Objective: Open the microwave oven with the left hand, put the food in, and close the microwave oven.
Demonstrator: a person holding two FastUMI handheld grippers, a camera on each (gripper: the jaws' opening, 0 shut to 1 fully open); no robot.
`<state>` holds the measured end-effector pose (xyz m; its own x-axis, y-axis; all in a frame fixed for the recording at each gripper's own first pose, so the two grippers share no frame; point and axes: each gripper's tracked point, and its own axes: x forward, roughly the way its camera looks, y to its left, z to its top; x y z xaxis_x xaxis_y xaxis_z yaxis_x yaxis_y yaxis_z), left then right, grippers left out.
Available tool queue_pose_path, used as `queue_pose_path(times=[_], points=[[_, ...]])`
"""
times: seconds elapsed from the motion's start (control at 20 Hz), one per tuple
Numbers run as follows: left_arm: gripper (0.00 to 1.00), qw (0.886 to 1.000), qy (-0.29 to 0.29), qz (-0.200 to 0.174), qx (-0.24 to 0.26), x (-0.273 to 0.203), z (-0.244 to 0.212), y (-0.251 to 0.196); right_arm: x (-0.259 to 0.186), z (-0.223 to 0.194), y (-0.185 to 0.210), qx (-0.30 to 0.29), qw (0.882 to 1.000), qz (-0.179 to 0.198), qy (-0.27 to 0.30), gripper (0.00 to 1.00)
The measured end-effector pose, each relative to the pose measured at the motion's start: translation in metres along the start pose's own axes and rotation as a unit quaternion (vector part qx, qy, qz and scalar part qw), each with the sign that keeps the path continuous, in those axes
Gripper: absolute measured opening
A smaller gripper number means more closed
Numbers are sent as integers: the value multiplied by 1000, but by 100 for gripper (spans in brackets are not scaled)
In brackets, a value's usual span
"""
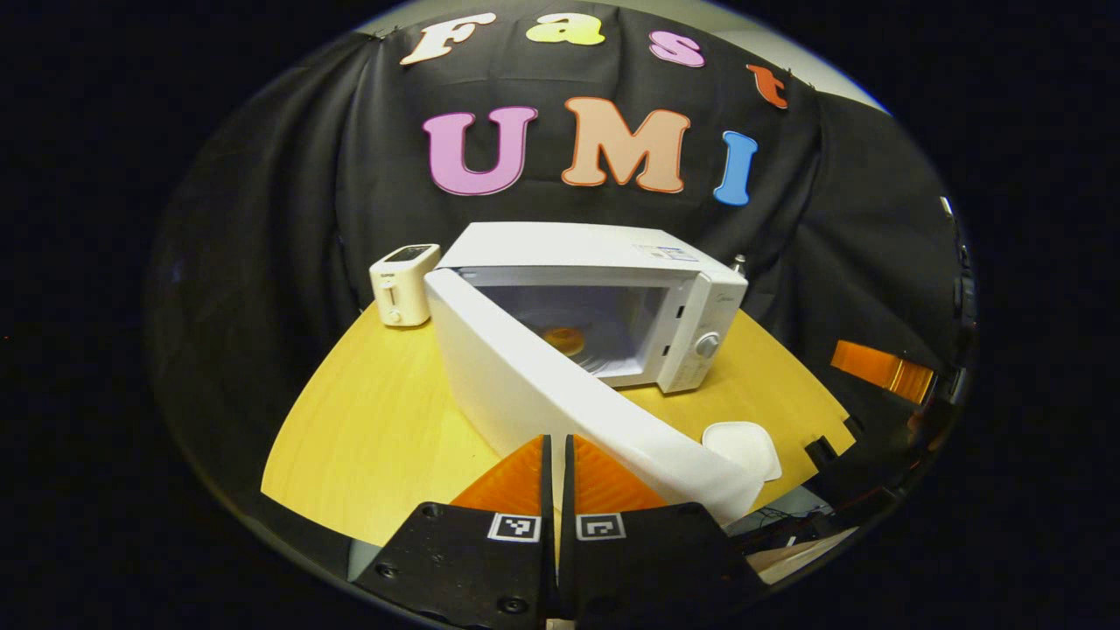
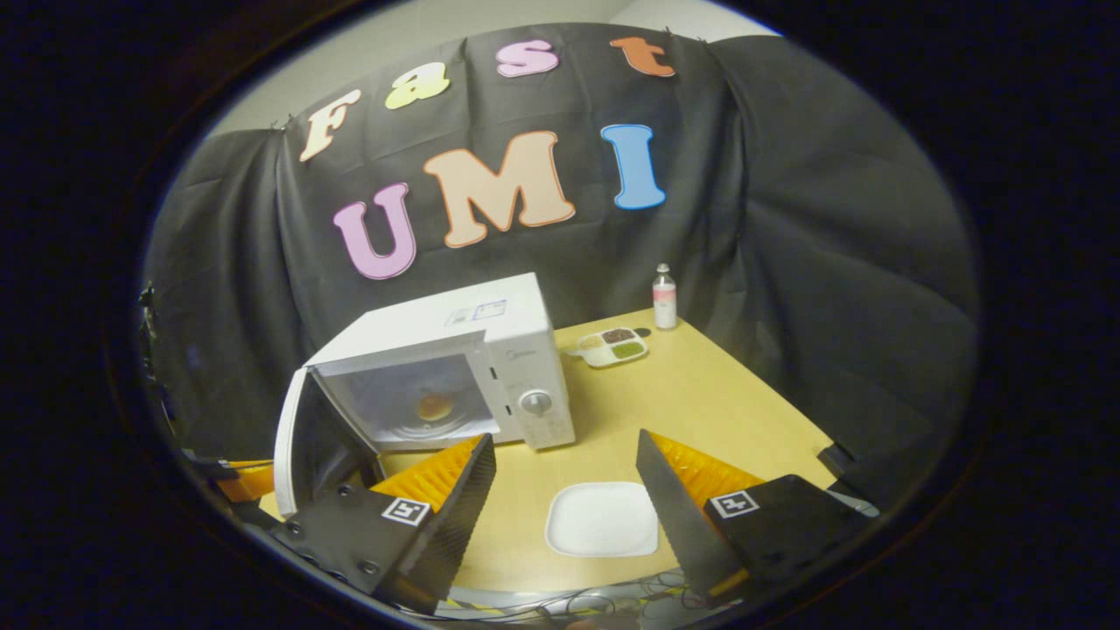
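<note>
Food (image 2: pixel 435 406) inside open microwave (image 2: pixel 490 350), beyond spread right gripper (image 2: pixel 564 477); left gripper (image 1: pixel 557 472) pressed together

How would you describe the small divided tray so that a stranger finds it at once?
Start at the white microwave on the wooden table. Behind its dial side, near a small bottle, lies the divided tray. Unlike the plain white plate in front, its compartments hold dark and green fillings.

The microwave (image 2: pixel 455 367) stands on the table (image 2: pixel 700 402) with its door (image 1: pixel 560 385) swung out to the front left, leaving the cavity mouth open from the front right. Food (image 2: pixel 434 407) sits deep inside. In front of the microwave a white plate (image 2: pixel 602 519) lies on the table. Right of the microwave lie a divided tray (image 2: pixel 614 346) and a bottle (image 2: pixel 665 297) behind it; bare table lies between them and the plate. A toaster (image 1: pixel 404 284) stands left of the microwave.
</note>
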<state>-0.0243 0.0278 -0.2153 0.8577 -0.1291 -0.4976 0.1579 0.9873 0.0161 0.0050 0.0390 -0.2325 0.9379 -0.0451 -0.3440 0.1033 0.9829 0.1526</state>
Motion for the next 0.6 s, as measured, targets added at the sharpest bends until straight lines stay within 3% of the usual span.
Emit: queue_pose_path(times=[0.05,0.4,0.6], points=[[1,1000,-1,-9,1,6,3,-11,0,2,-8,0,1000,-6,-2,100],[1,998,-7,-66,3,48,25,-75,1,8,-47,7,999,-35,-11,100],[1,997,-11,-79,2,71,34,-100,8,15,-59,11,999,-40,-17,100]])
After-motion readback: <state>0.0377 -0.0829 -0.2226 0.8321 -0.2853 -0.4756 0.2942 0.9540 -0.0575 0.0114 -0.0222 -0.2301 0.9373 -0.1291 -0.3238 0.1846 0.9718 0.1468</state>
